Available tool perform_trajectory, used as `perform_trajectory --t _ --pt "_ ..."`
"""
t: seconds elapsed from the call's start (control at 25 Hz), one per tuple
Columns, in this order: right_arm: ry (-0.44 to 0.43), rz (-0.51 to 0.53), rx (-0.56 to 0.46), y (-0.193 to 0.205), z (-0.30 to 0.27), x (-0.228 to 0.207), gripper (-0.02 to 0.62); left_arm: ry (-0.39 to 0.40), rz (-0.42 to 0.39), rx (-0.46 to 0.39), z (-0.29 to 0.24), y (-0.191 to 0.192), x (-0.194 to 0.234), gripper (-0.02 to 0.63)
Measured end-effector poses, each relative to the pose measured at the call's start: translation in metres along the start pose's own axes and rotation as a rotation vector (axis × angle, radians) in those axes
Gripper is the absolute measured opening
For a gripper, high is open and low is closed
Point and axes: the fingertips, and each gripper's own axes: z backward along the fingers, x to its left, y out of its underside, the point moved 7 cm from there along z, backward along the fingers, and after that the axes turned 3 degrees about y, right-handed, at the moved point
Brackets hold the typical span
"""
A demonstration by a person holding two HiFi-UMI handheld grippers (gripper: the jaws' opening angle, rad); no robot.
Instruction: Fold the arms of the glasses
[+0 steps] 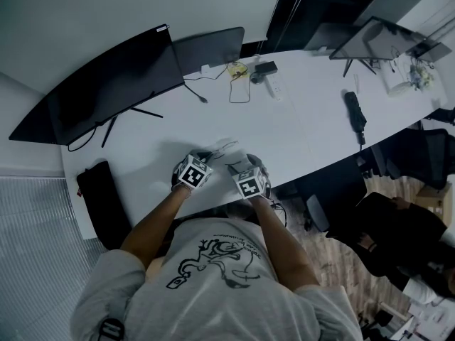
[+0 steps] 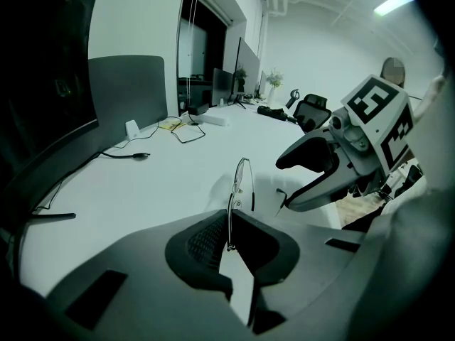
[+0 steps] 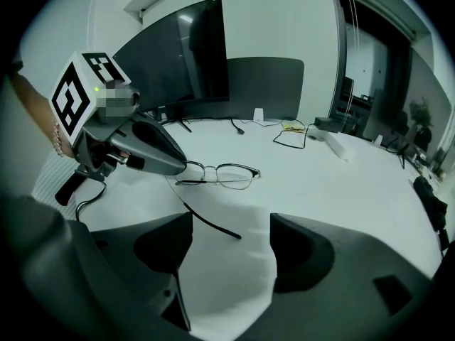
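The glasses (image 3: 227, 175) are thin-rimmed and sit upright just above the white desk (image 3: 341, 190), casting a shadow on it. They are near the desk's front edge, right in front of the person. The left gripper (image 3: 181, 168) has its jaws closed on one end of the front frame. In the left gripper view the glasses (image 2: 238, 190) show edge-on, with the rim pinched between the two dark pads.

One arm of the glasses sticks out, unfolded, slanting down towards the right gripper (image 3: 231, 226). Its dark tip lies just ahead of the gap between that gripper's jaws. Those jaws stand wide apart with only bare desk between them (nothing is gripped). From the left gripper view the right gripper (image 2: 288, 183) hangs just beside the glasses, not touching the lenses.

In the head view the two grippers (image 1: 193, 172) (image 1: 249, 183) are close together, side by side, with the glasses (image 1: 224, 150) just beyond them.

Farther back on the desk stand a large dark monitor (image 1: 114, 84) and a second screen (image 1: 210, 48) beside it. A loose looped cable (image 1: 238, 84) lies near them.
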Motion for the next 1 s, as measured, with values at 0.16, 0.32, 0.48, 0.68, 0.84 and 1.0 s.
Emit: perform_trajectory --t 0.16,0.32,0.48,0.68,0.84,1.0 --pt "0.004 0.004 -0.001 -0.002 0.0 -0.002 0.348 0.006 -0.001 -0.004 0.001 -0.001 -0.001 0.037" --pt "0.007 0.003 0.003 -0.002 -0.001 -0.003 0.347 0.013 0.008 0.012 0.002 0.0 -0.003 0.037" --pt "0.013 0.007 0.004 -0.003 -0.002 -0.006 0.345 0.016 0.009 0.015 0.003 -0.001 -0.004 0.037" --pt "0.019 0.008 0.004 -0.006 -0.002 -0.009 0.344 0.029 0.017 0.011 0.002 -0.001 -0.006 0.037" --pt "0.021 0.005 0.005 -0.007 -0.003 -0.01 0.342 0.032 0.028 0.015 0.003 -0.001 -0.007 0.037" --pt "0.025 0.006 0.004 -0.009 -0.005 -0.013 0.341 0.04 0.029 0.018 0.002 -0.001 -0.007 0.037"
